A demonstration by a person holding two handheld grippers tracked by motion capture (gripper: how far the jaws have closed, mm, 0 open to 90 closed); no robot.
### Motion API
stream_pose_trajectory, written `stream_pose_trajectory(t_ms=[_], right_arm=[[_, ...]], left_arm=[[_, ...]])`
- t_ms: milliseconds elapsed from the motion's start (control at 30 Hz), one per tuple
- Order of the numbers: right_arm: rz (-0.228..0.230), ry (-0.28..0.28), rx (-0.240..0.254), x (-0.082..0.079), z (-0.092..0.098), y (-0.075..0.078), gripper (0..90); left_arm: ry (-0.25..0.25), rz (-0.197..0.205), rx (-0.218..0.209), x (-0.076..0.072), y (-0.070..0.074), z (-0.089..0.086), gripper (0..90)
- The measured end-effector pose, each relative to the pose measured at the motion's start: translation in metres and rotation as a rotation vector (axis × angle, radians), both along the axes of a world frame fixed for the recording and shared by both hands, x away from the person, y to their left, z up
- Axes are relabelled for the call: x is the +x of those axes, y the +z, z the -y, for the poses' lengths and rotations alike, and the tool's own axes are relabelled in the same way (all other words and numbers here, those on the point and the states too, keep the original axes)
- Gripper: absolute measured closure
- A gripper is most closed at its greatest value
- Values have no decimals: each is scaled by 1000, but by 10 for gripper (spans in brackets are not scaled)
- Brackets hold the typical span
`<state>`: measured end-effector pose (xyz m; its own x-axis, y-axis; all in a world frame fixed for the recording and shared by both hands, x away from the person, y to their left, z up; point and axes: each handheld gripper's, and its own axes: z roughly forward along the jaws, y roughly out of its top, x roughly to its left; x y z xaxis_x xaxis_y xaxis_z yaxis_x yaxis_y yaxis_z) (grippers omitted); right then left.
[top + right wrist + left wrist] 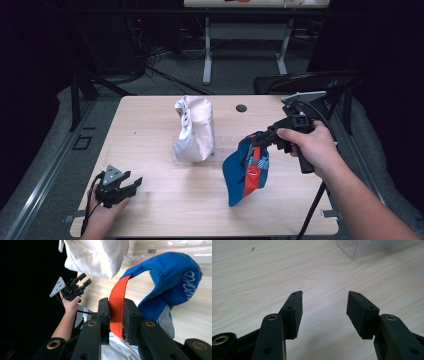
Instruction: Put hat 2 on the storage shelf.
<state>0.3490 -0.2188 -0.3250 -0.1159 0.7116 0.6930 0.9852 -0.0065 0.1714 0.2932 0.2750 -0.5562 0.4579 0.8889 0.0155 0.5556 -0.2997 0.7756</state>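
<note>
On the far side: dark floor, cables, a white-legged desk [207, 47], plus a black chair [305, 82] right behind the table's far right corner. Nearer, a light wood table [150, 200]. Near its middle, a white cap [195, 129] propped up on a clear stand [359, 250]. Right of that, a blue and orange cap [247, 172] hanging off the table surface, lifted up, bill pointing down and near, close beside the white cap but not touching it. Right gripper [260, 142] clamped on the orange band [117, 307] at the blue cap's edge, pads pressing it from both sides. Left gripper [131, 184] down at the near left, low over bare wood, jaws spread wide with nothing between them, well apart from both caps. Far middle-right, a small dark disc [241, 108] on the tabletop.
</note>
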Motion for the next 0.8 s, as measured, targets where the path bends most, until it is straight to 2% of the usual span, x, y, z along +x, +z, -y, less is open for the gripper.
stream_pose_trajectory(t_ms=[33, 67, 233, 267, 367, 467, 800], right_arm=[[2, 9, 5, 1, 2, 1, 776], [18, 0, 13, 1, 3, 1, 776], [24, -32, 33, 1, 11, 10, 777], [45, -41, 41, 1, 12, 10, 776], [39, -52, 63, 2, 18, 16, 777], [59, -74, 89, 4, 23, 22, 776], [93, -117, 99, 15, 28, 41, 777]], left_arm=[[0, 0, 1, 0, 0, 0, 471], [0, 0, 1, 0, 0, 0, 471], [0, -4, -2, 0, 0, 0, 471], [0, -4, -2, 0, 0, 0, 471], [-2, -6, 1, 0, 0, 0, 471], [-5, -4, 4, 0, 0, 0, 471], [-7, -11, 4, 1, 0, 0, 471]])
